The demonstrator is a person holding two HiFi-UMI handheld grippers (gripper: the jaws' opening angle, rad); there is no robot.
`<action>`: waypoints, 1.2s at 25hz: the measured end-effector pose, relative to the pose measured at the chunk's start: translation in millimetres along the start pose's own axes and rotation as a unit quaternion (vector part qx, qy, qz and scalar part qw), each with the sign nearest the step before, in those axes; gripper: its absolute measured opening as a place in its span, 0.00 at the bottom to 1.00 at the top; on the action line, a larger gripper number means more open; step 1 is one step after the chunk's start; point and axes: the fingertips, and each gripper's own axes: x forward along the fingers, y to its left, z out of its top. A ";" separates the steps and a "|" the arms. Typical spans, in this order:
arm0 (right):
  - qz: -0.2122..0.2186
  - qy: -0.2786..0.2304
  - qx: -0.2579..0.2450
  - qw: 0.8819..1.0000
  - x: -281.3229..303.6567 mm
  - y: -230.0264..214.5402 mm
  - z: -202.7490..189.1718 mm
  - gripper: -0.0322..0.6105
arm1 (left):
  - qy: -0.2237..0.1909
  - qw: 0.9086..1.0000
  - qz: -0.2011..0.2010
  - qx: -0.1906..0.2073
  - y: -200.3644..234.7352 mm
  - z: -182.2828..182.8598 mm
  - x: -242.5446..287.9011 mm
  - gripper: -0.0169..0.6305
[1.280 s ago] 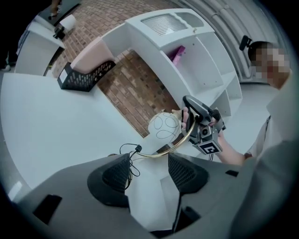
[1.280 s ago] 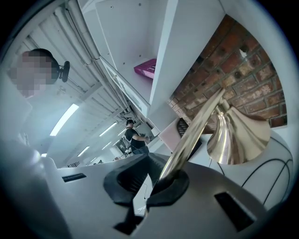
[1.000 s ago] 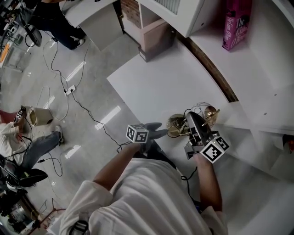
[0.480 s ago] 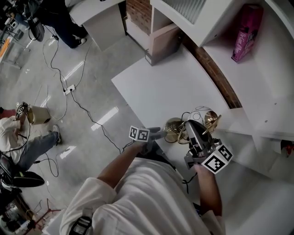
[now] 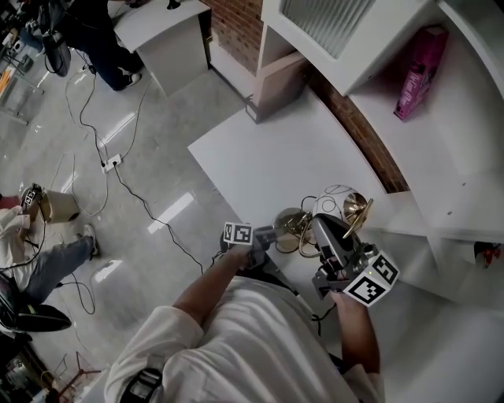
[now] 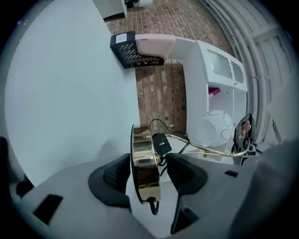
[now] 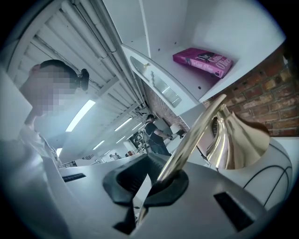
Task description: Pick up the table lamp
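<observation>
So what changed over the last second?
Left gripper moved in on the lamp's gold base, now between its jaws; they have just been closing but don't clearly press yet. Right gripper stays shut on the brass stem.

Below me, a glossy grey stone floor (image 5: 142, 260) mirrors the long ceiling strip lights (image 7: 84, 114), crossed by thin black cables (image 5: 130, 197) running to a white power strip (image 5: 110, 163). A white tabletop (image 5: 268, 153) meets a red brick wall (image 5: 236, 24) beneath white shelving (image 5: 465, 149) holding a pink book (image 5: 416, 71). One seated person (image 5: 55, 260) is at left; a standing person (image 5: 90, 35) is beside a white desk (image 5: 153, 20).
</observation>
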 end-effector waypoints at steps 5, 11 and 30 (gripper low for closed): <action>0.004 0.012 -0.028 1.000 11.5 14.5 -0.8 0.07 | -0.006 1.000 -0.025 -0.017 -10.3 6.8 -9.2 0.31; 0.009 0.009 -0.055 0.998 18.3 33.7 8.9 0.07 | 0.009 0.999 -0.030 -0.015 -23.9 11.0 -13.0 0.24; 0.038 0.006 -0.170 0.985 33.2 94.1 32.9 0.07 | -0.002 0.997 -0.068 -0.019 -80.8 38.3 -37.5 0.23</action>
